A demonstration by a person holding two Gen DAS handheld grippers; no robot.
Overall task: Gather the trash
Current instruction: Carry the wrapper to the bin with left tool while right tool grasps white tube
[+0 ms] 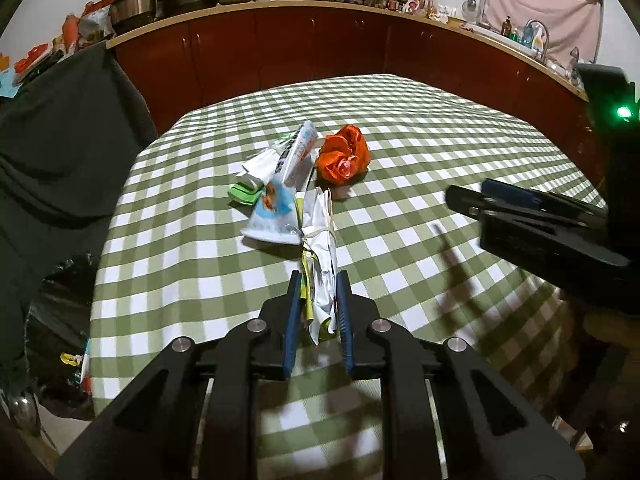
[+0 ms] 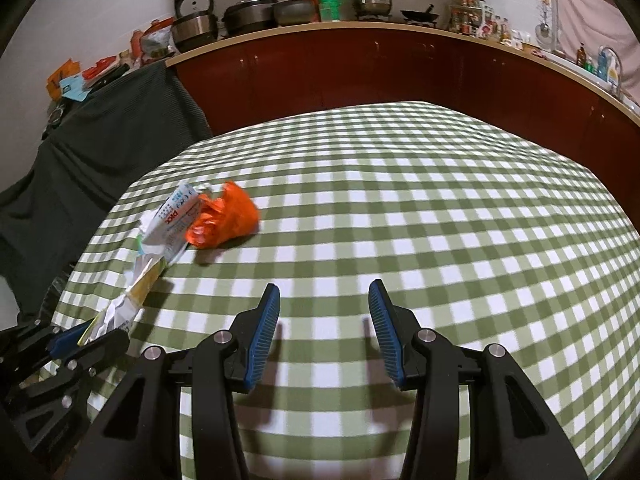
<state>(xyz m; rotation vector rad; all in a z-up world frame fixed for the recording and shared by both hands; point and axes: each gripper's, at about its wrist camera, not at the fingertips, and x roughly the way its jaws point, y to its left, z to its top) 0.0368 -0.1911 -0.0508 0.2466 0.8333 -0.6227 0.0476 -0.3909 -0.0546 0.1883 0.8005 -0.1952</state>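
My left gripper [image 1: 318,280] is shut on a crumpled white and yellow wrapper bundle [image 1: 322,248] tied with a band, over the green checked table [image 1: 400,160]. Beyond it lie a blue and white snack packet [image 1: 276,208], a white box [image 1: 298,152], a green wrapper [image 1: 243,193] and a crumpled orange bag [image 1: 344,154]. My right gripper [image 2: 324,292] is open and empty above bare cloth, right of the pile. The orange bag [image 2: 224,220], the white box [image 2: 174,216] and the held bundle [image 2: 128,300] show at its left. The left gripper [image 2: 68,340] is at the lower left there.
A black bin bag [image 1: 60,320] with trash inside stands at the table's left edge. A dark cloth [image 1: 60,140] drapes over furniture at the left. Red cabinets [image 1: 280,52] with pots on the counter run behind the table. The right gripper [image 1: 520,208] reaches in from the right.
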